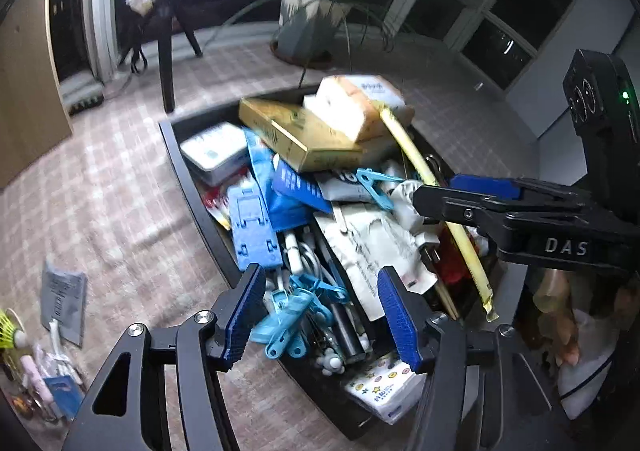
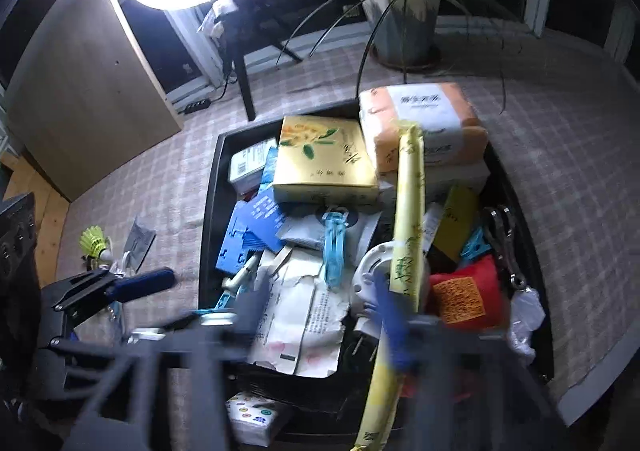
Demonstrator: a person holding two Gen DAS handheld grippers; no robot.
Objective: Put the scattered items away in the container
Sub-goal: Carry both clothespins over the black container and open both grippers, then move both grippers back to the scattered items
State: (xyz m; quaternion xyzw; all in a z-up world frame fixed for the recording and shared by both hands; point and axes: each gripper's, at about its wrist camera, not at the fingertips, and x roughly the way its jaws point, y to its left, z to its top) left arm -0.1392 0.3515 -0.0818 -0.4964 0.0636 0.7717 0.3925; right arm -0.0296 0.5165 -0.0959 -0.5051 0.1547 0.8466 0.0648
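Bin [image 1: 192,187] heaped: gold box [image 1: 304,135], tissues [image 1: 352,107], clips between our left fingers [image 1: 322,317], spread empty. Right fingers [image 2: 320,315] blurred, cannot tell.

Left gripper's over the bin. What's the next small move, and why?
Probably swing the left gripper left toward the pouch and shuttlecock. It hangs open and empty over the packed bin, while those two lie out on the carpet.
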